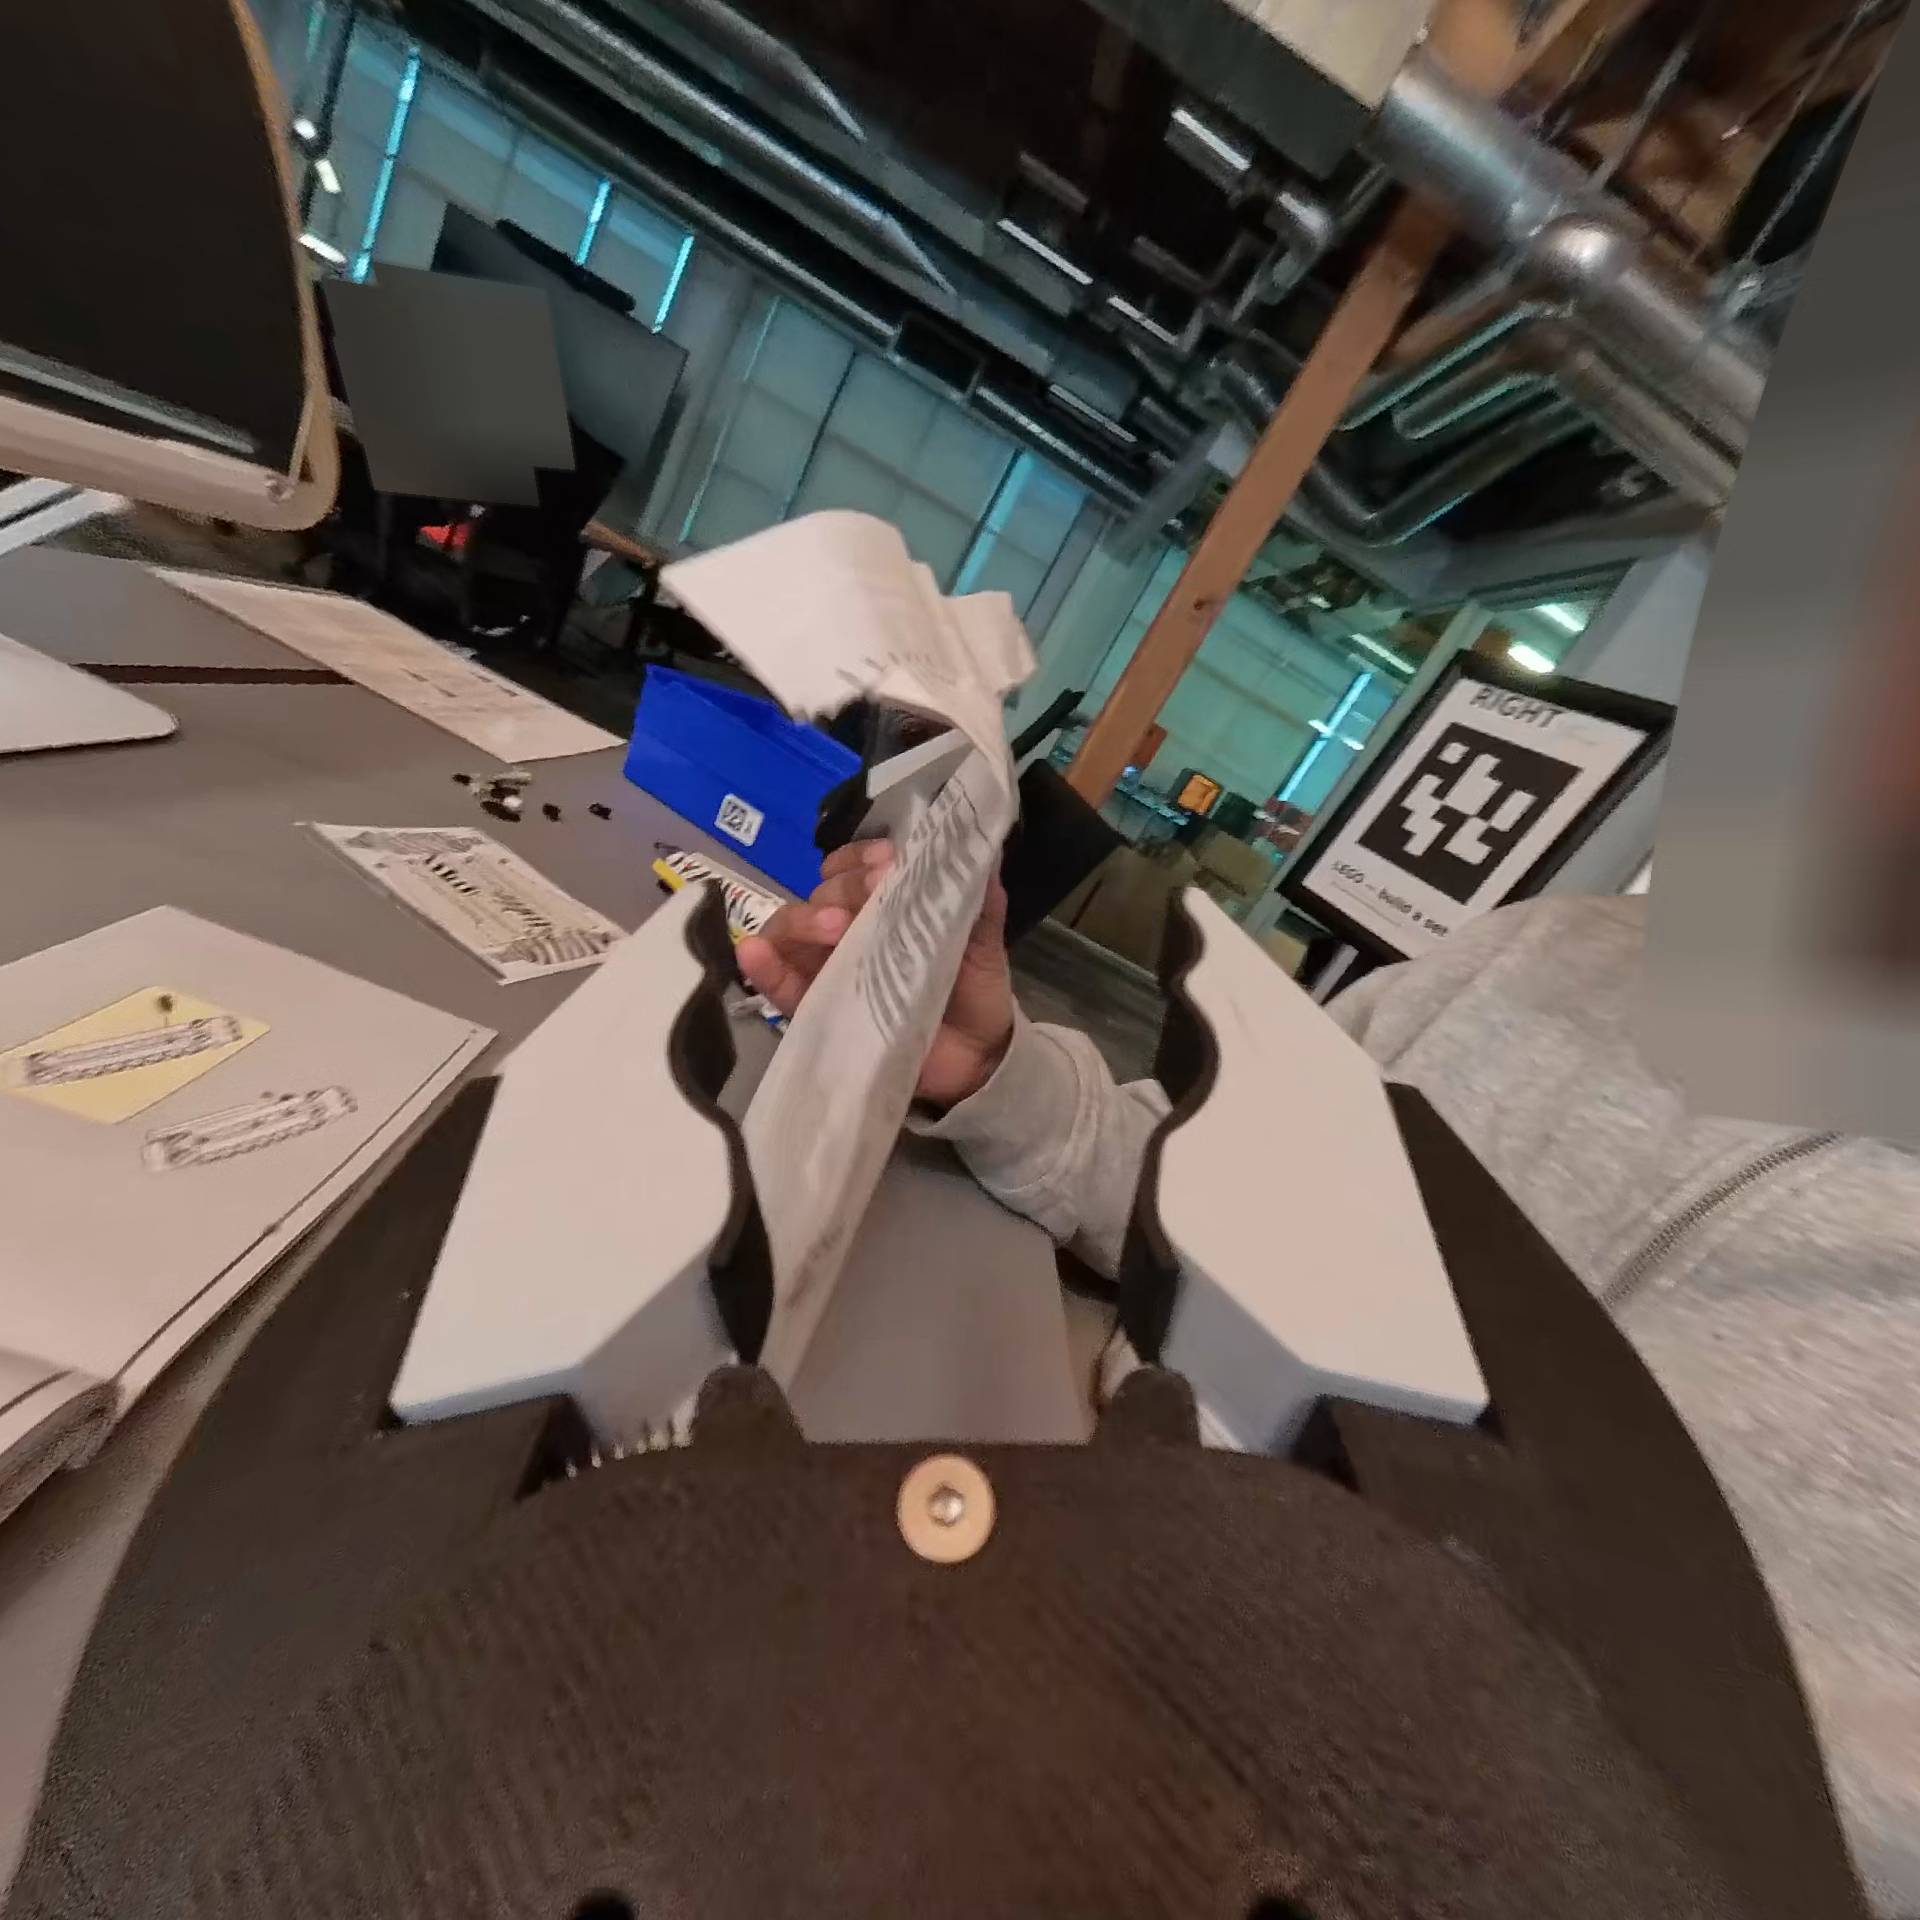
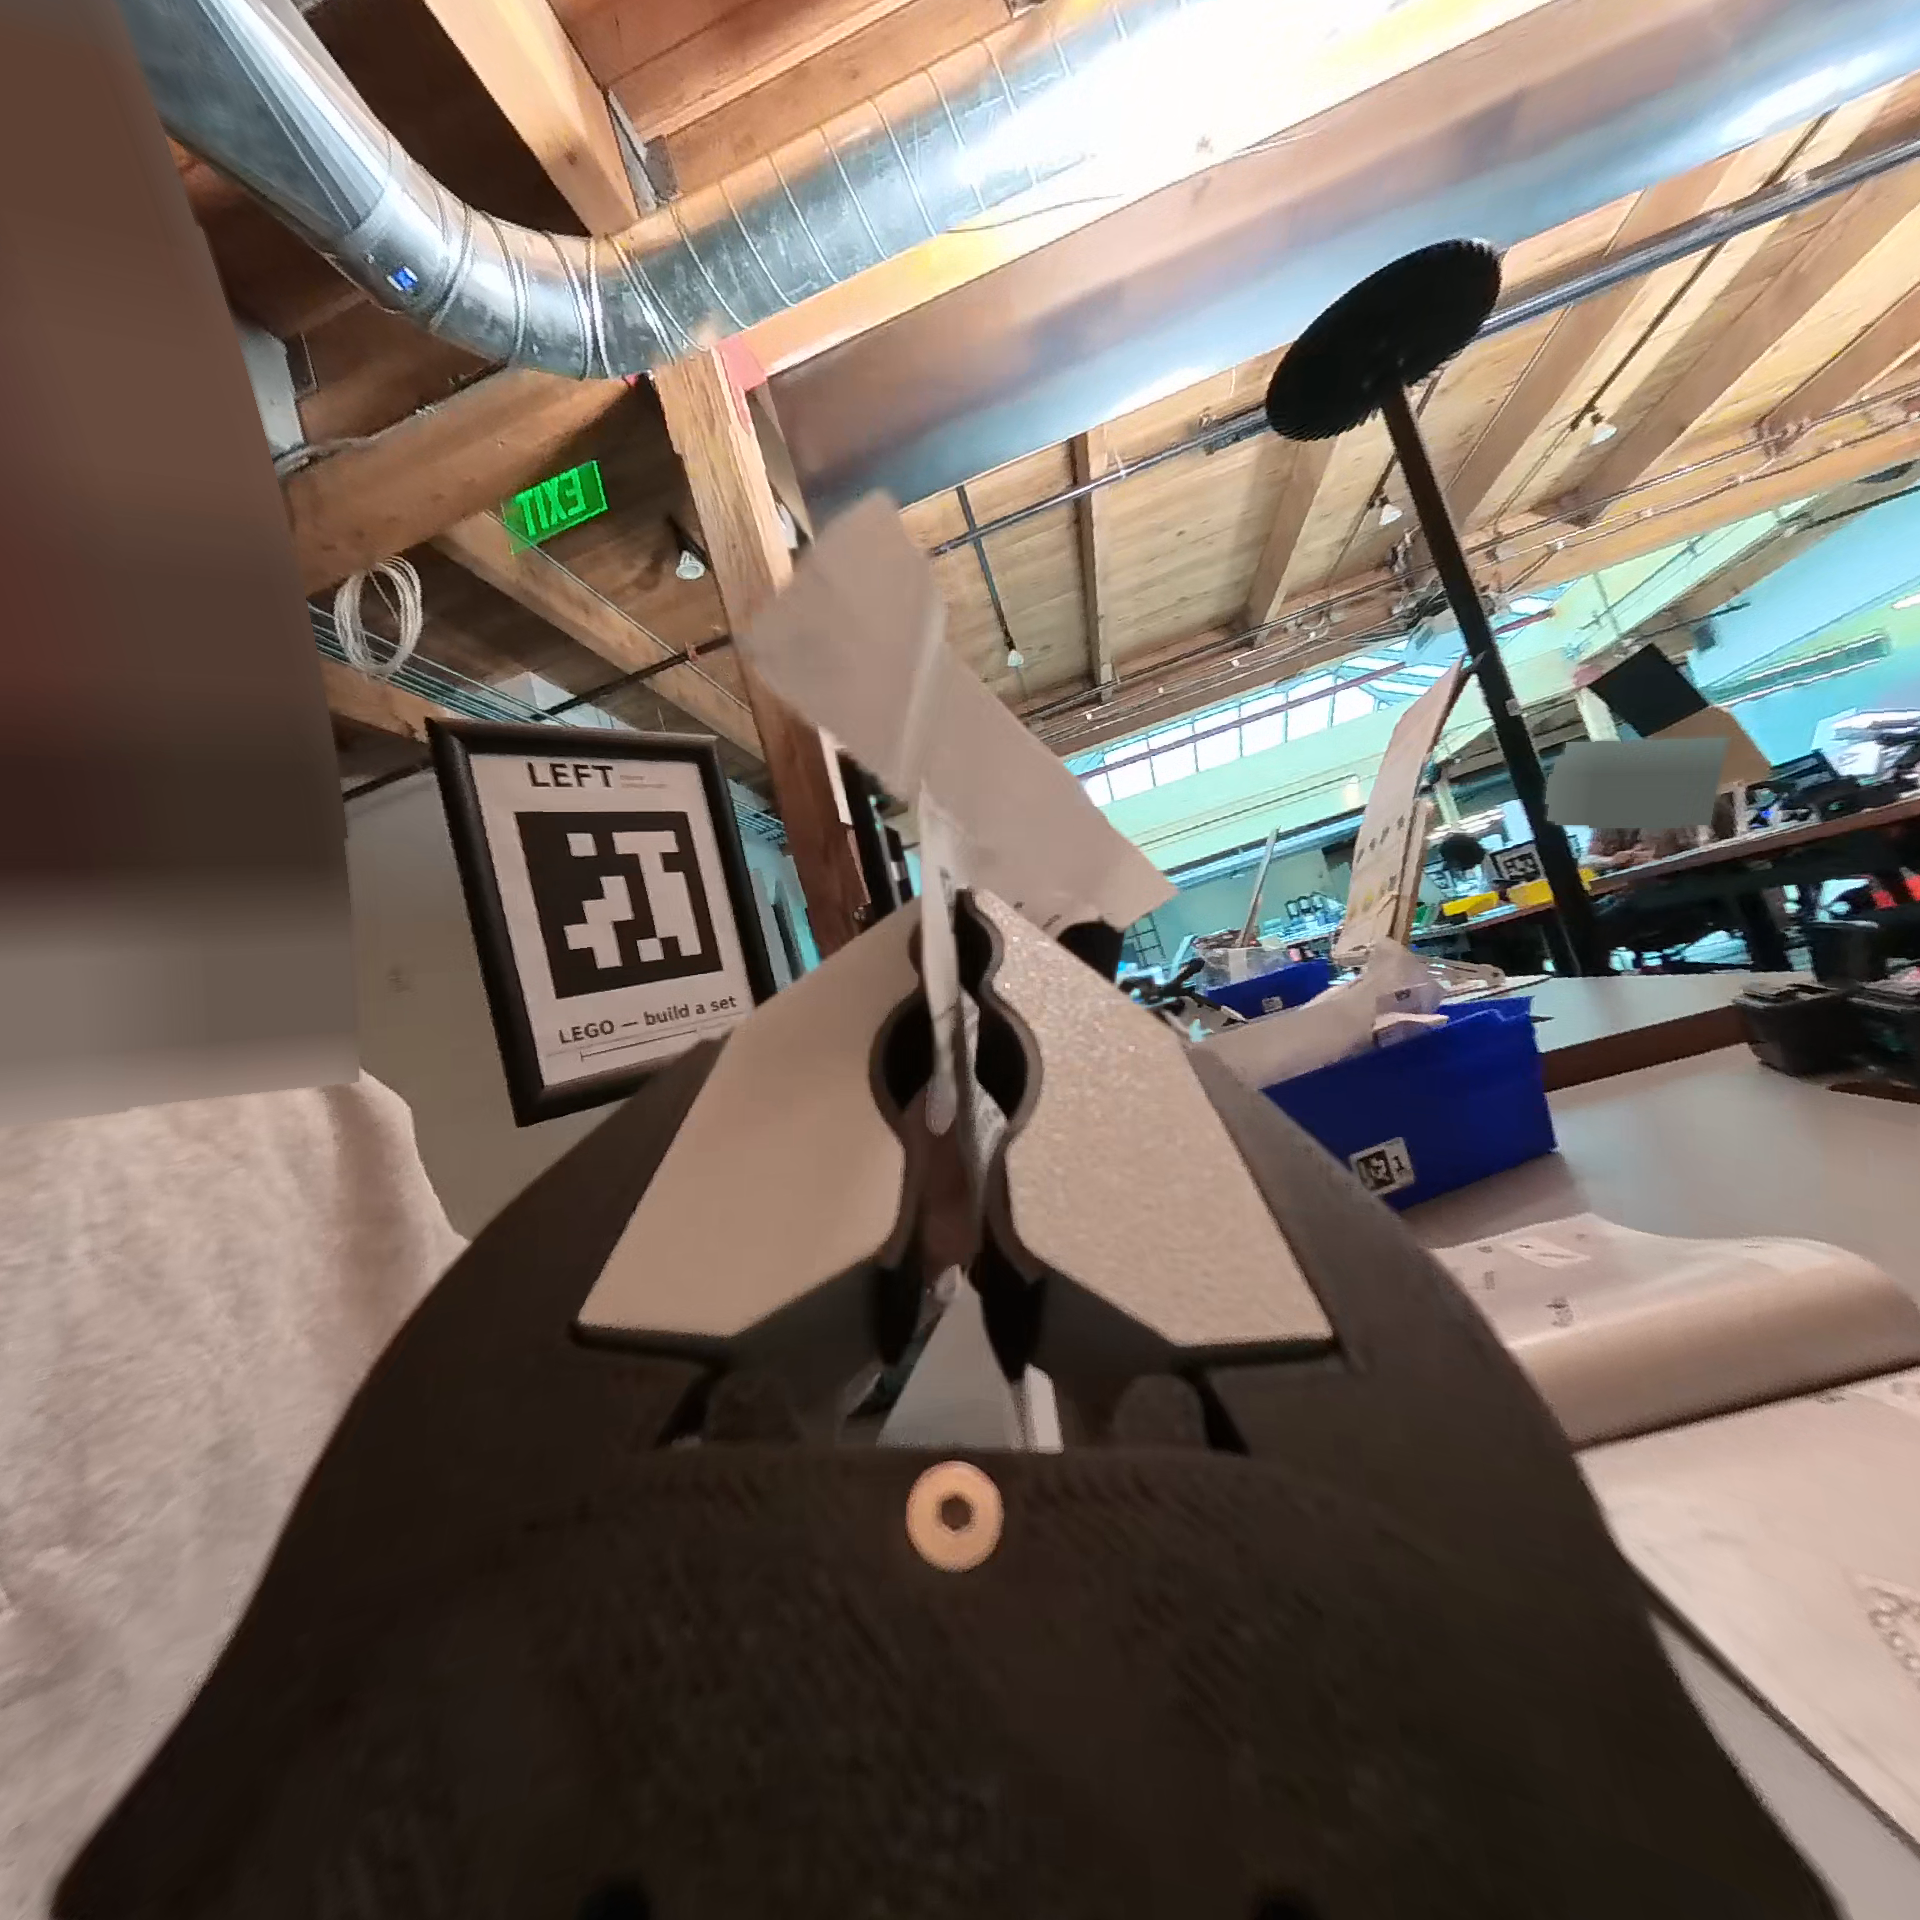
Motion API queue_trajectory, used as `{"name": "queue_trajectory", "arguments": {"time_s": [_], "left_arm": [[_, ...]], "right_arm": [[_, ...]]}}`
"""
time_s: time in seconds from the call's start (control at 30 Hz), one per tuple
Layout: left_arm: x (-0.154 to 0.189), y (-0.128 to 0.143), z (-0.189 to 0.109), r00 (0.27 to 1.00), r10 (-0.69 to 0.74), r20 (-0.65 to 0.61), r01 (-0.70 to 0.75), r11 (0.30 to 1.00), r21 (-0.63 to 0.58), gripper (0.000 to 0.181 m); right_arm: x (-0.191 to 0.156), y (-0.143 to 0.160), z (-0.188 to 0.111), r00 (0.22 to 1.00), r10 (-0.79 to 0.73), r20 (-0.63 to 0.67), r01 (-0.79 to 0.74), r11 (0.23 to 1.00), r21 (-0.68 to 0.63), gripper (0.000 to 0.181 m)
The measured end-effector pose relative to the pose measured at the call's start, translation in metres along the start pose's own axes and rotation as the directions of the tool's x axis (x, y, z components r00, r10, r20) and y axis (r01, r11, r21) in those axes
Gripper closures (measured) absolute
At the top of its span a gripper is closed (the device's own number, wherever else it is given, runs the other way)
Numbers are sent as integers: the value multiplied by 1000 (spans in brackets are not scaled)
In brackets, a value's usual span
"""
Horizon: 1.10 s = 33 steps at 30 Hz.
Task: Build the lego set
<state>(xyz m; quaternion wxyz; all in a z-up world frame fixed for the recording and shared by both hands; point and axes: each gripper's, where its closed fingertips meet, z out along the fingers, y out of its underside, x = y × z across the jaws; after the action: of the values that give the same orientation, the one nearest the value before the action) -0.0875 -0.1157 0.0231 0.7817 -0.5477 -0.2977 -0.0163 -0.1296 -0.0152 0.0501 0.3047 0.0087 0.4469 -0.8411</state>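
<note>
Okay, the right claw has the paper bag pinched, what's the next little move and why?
Probably shut the left claw on the lower part of the paper bag. Its fingers stand wide open with the bag hanging between them, while the right claw is shut on the bag, so a second grip would likely allow tearing it open.
</note>
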Motion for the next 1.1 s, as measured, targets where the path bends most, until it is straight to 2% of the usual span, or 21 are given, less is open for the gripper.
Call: {"name": "queue_trajectory", "arguments": {"time_s": [0.03, 0.2, 0.3, 0.37, 0.43, 0.47, 0.53, 0.57, 0.6, 0.67, 0.7, 0.77, 0.83, 0.87, 0.93, 1.03, 1.1], "left_arm": [[4, 1, 3, 999, 6, -38, -6, 1000, 2, 112], [13, 2, 7, 993, 65, -101, -64, 998, 15, 181], [16, 6, -4, 993, 62, -96, -67, 996, -53, 181], [16, 11, -11, 994, 94, -53, -100, 989, -111, 181], [13, 17, -16, 992, 125, -7, -124, 976, -182, 181], [12, 21, -17, 990, 142, 15, -136, 966, -219, 181], [9, 26, -18, 983, 174, 52, -153, 949, -277, 181], [11, 27, -16, 982, 183, 53, -160, 943, -292, 181], [13, 27, -14, 981, 189, 49, -166, 939, -300, 181], [18, 28, -9, 980, 197, 35, -177, 933, -314, 181], [19, 29, -8, 979, 202, 32, -181, 928, -326, 181], [19, 34, -5, 974, 223, 38, -195, 912, -362, 181], [24, 40, -2, 968, 249, 13, -223, 889, -399, 181], [27, 42, -1, 967, 256, 0, -234, 881, -412, 181], [33, 45, 0, 960, 278, -20, -259, 865, -431, 181], [37, 49, 0, 956, 292, -41, -277, 845, -457, 181], [38, 51, 0, 952, 301, -47, -288, 836, -467, 181]], "right_arm": [[0, 2, 1, 1000, -10, -8, 10, 1000, -6, 181], [-3, 31, 13, 1000, 4, 10, -3, 992, -124, 181], [-13, 44, 13, 999, 13, 31, -7, 982, -189, 175], [-16, 43, 10, 1000, -5, -13, 2, 982, -190, 154], [-9, 23, 9, 988, -46, -147, 28, 992, -122, 122], [-4, 9, 10, 968, -92, -233, 68, 992, -108, 115], [-16, -15, 21, 924, -254, -287, 215, 963, -162, 135], [-26, -20, 29, 893, -364, -265, 306, 922, -237, 153], [-32, -21, 37, 849, -473, -236, 390, 861, -325, 160], [-32, -16, 51, 722, -674, -154, 533, 684, -498, 166], [-28, -9, 56, 671, -732, -116, 551, 597, -583, 174], [-13, 14, 57, 637, -766, -80, 469, 469, -748, 181], [-8, 40, 60, 654, -754, 53, 434, 317, -843, 158], [-9, 52, 63, 678, -727, 110, 430, 271, -861, 147], [-10, 68, 68, 732, -660, 169, 408, 227, -884, 128], [-11, 88, 67, 845, -505, 174, 305, 188, -934, 119], [-18, 97, 66, 924, -360, 125, 203, 187, -961, 122]]}}
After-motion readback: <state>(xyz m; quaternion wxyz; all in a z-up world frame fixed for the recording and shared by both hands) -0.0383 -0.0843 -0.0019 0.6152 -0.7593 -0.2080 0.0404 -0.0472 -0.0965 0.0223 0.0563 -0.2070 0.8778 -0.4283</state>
